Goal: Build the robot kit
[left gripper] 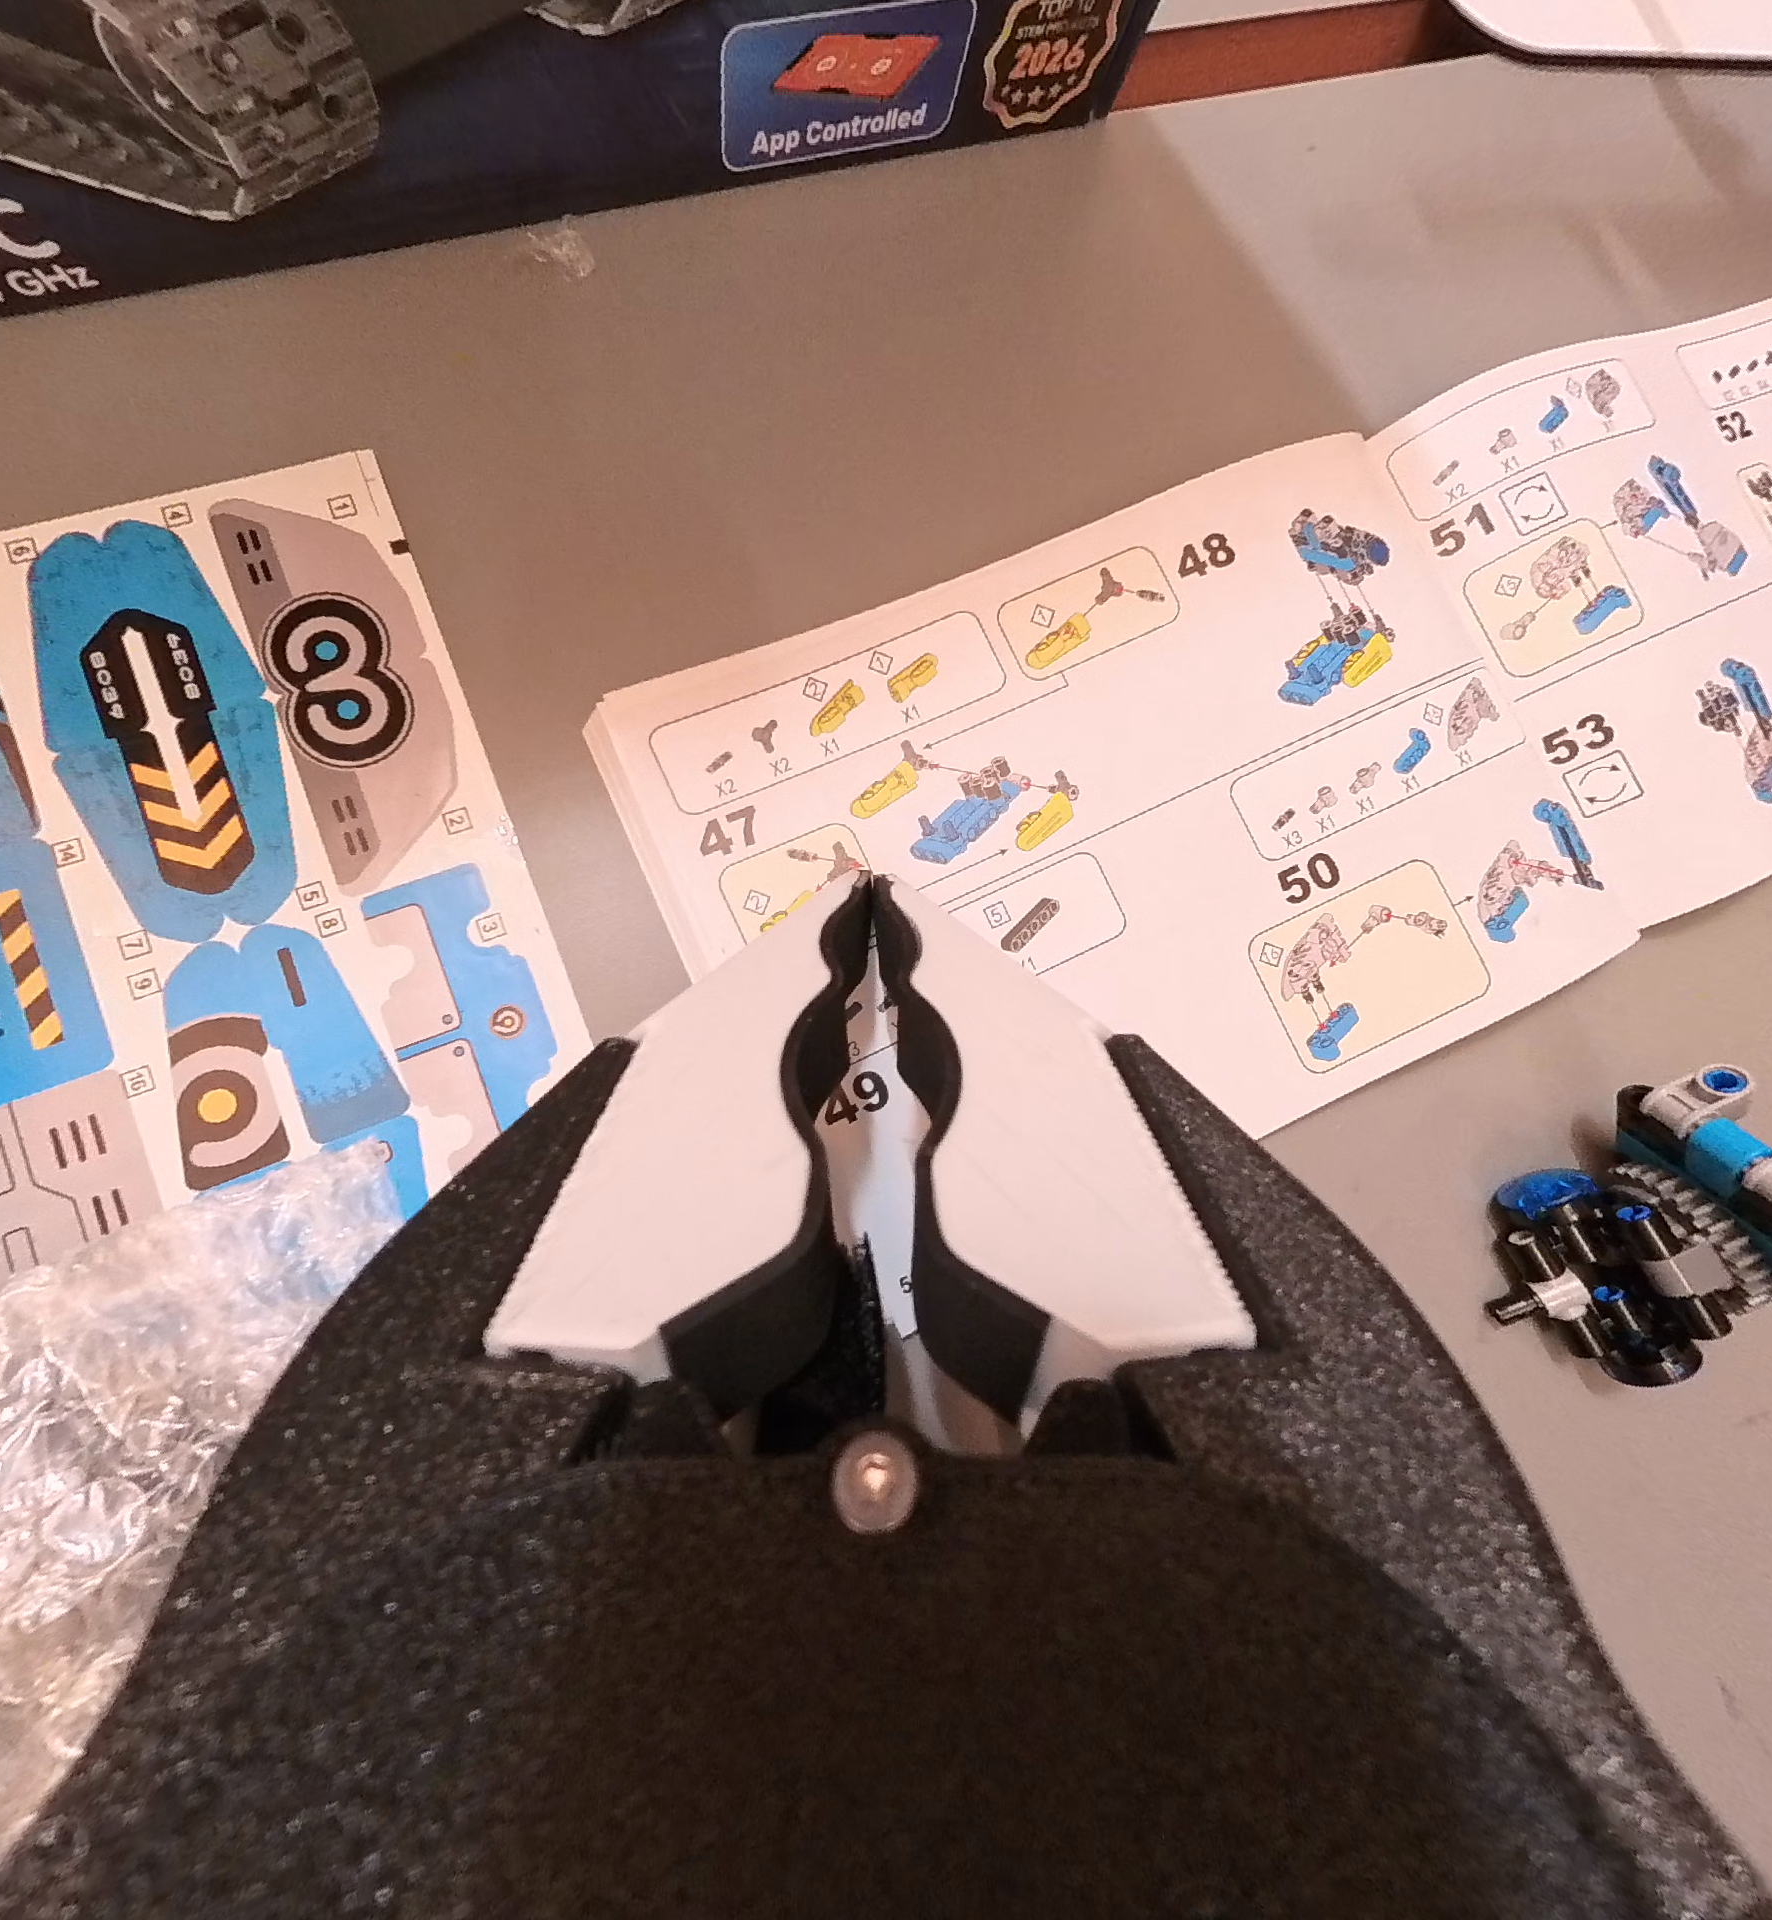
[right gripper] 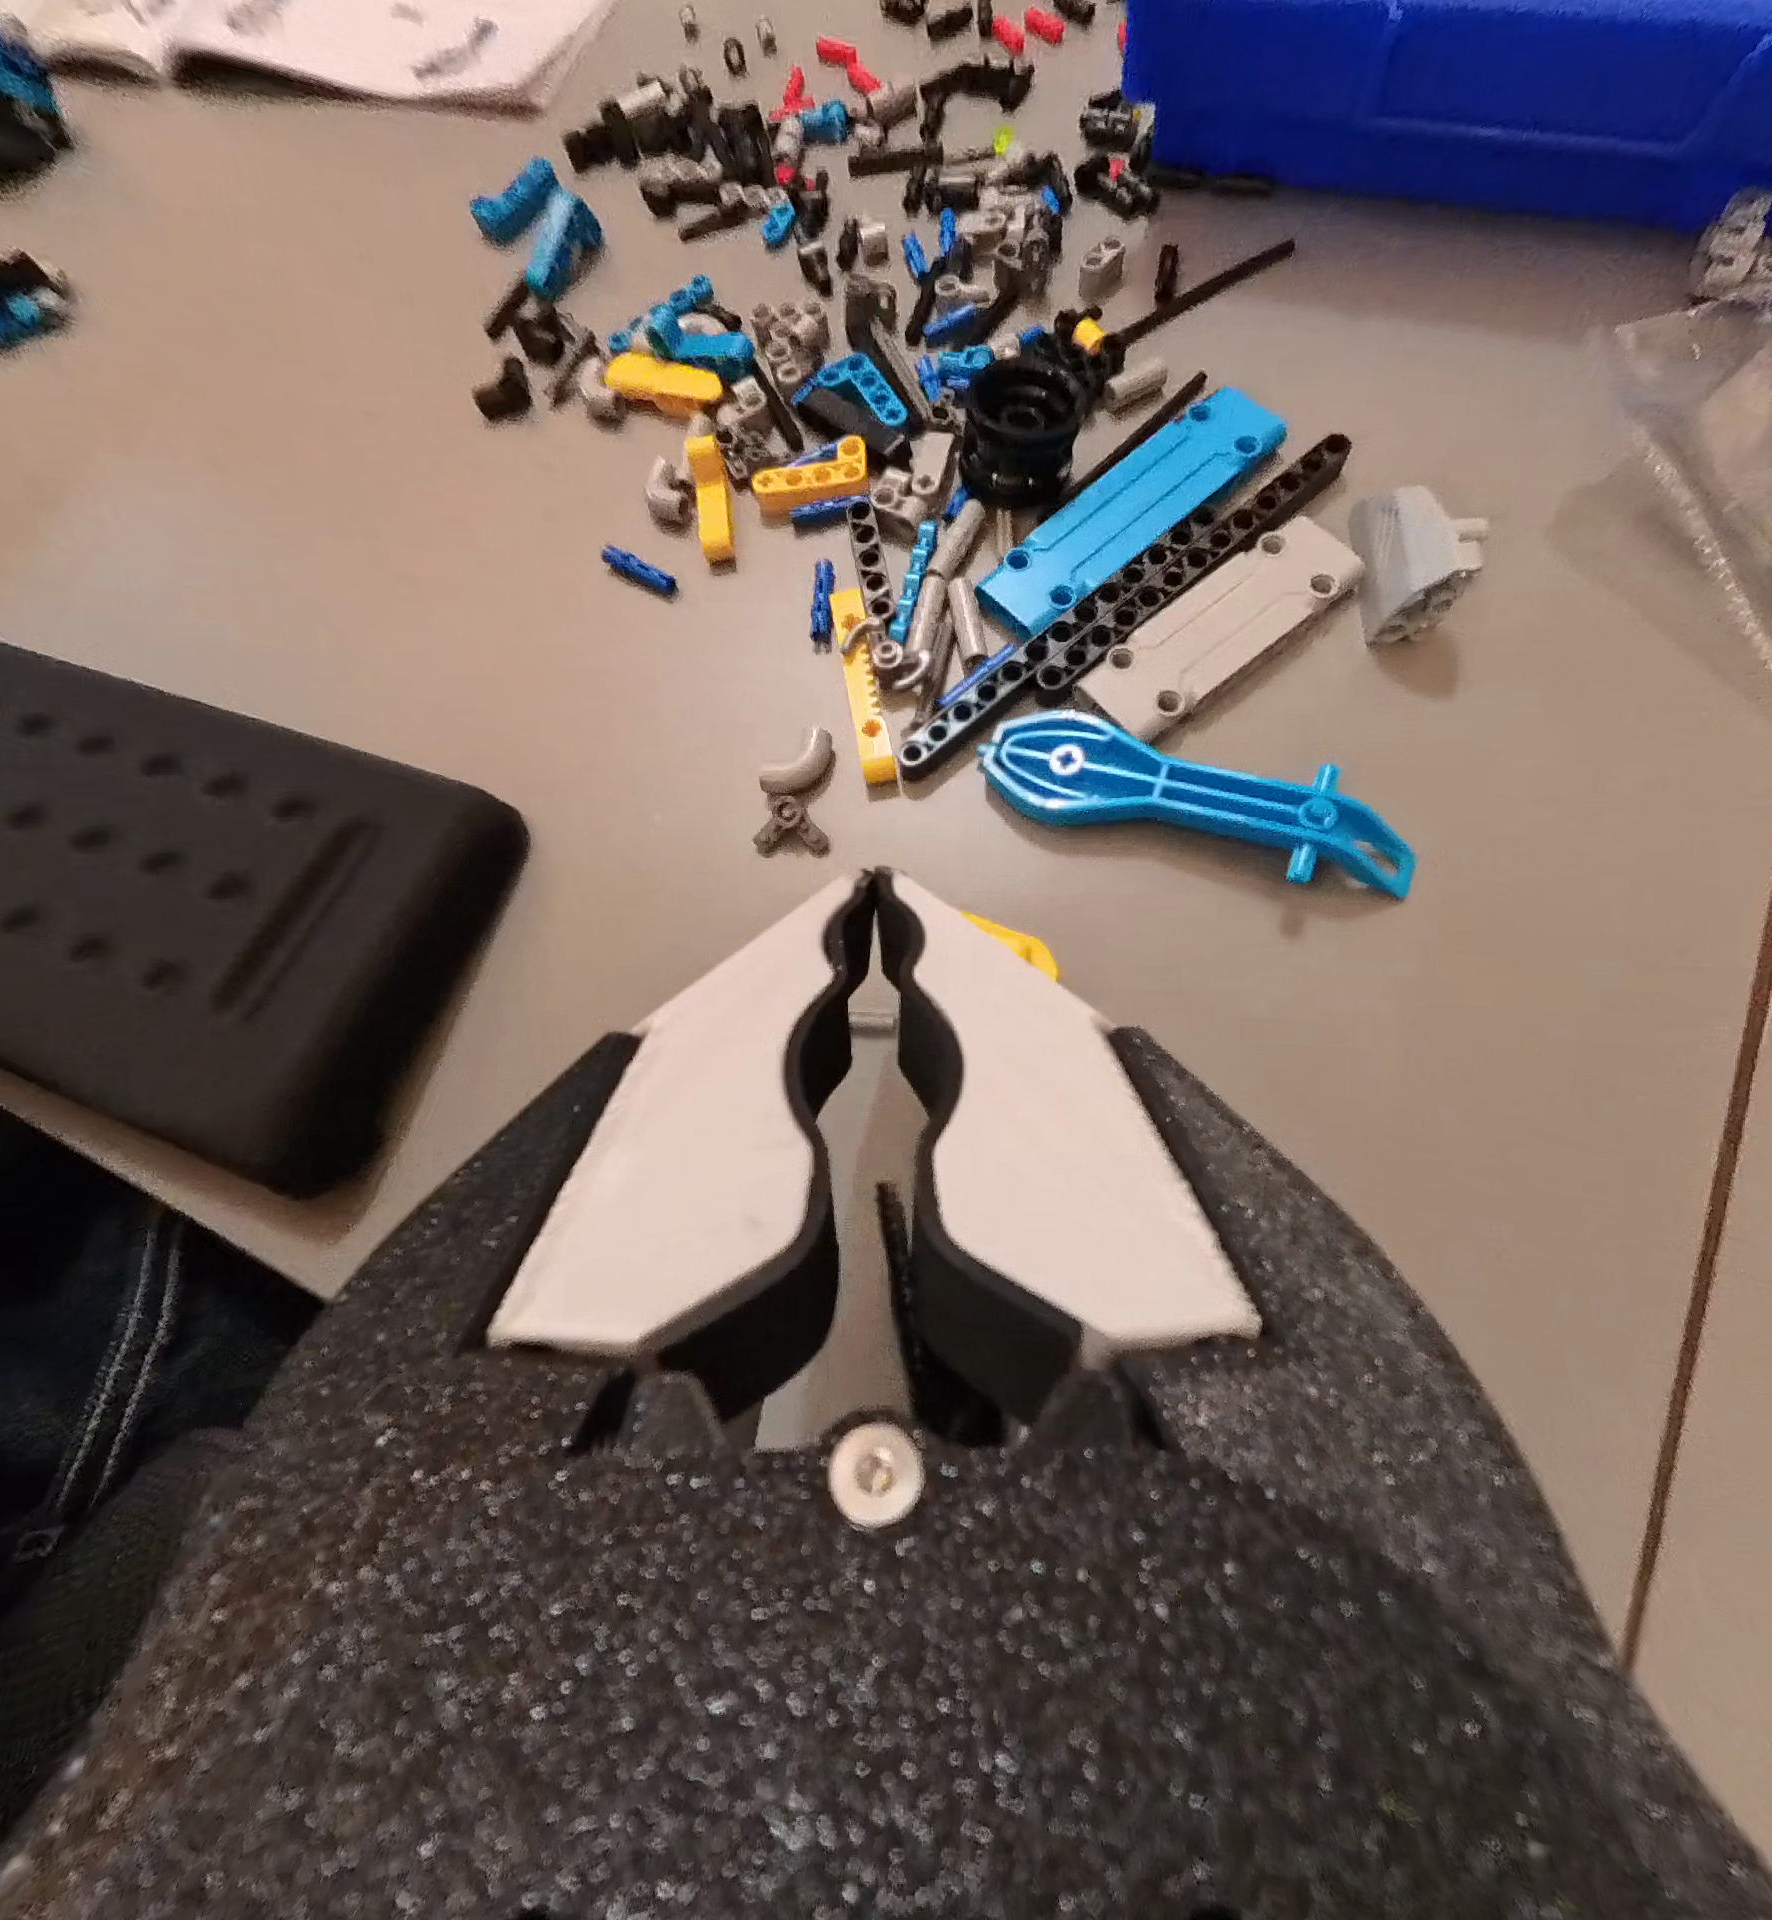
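In the left wrist view, bare table (left gripper: 757, 343) lies open between the far box (left gripper: 446, 125), the sticker sheet (left gripper: 186, 810) at left and the open booklet (left gripper: 1173, 748) at right. In the right wrist view, the brick pile (right gripper: 923, 395) crowds the far middle, a black pad (right gripper: 165, 894) blocks the near left, and the near right stays open.

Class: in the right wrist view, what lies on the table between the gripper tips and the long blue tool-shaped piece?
Only bare table separates the right gripper from the blue tool-shaped piece; right wrist view.
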`<state>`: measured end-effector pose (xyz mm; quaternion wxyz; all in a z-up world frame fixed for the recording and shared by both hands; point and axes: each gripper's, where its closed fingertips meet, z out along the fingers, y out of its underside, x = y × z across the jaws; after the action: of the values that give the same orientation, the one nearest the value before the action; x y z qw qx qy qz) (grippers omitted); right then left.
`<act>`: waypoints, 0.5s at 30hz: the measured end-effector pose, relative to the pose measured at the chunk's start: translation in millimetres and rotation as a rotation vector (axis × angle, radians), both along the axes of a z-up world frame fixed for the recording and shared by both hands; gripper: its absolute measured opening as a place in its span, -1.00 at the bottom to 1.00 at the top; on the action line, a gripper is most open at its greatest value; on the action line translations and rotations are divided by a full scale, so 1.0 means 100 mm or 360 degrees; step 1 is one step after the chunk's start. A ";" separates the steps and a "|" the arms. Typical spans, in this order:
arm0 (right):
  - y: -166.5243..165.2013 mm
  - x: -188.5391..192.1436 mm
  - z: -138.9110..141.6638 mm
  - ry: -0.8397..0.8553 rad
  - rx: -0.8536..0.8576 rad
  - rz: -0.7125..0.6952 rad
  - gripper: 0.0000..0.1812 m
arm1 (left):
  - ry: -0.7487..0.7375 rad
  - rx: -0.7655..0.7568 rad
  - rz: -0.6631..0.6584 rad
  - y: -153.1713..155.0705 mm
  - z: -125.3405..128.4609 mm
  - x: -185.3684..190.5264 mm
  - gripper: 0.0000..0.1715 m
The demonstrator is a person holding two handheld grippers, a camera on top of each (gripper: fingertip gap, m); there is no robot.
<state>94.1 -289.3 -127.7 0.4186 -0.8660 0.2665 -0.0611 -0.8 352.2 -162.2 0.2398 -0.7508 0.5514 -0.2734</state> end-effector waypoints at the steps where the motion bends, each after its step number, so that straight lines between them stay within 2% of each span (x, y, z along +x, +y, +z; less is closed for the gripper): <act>1: 0.06 0.02 0.01 -0.0046 -0.0027 -0.0004 -1.00 | -0.0002 0.0010 -0.0004 0.00 0.00 0.00 -1.00; 4: 0.04 0.05 -0.07 -0.0121 -0.0247 -0.0074 -0.93 | -0.0002 0.0037 -0.0007 0.00 0.00 0.01 -1.00; 6: -0.05 0.04 -0.14 -0.0050 -0.0265 -0.0088 -0.51 | 0.0000 0.0059 -0.0014 0.00 0.00 0.01 -1.00; 8: -0.12 0.04 -0.16 0.0030 -0.0193 -0.0118 -0.40 | 0.0001 0.0070 -0.0019 0.00 0.00 0.02 -1.00; 12: -0.19 0.12 -0.21 -0.0042 -0.0163 -0.0281 -0.48 | -0.0008 0.0062 -0.0012 0.00 0.00 0.02 -1.00; 15: -0.14 0.16 -0.33 -0.0123 -0.0273 -0.0338 -0.46 | -0.0015 0.0051 -0.0008 0.00 0.00 0.02 -1.00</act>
<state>110.3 -303.6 -160.5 0.3441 -0.8626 0.3342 -0.1610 1.6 352.2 -162.0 0.2536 -0.7442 0.5565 -0.2686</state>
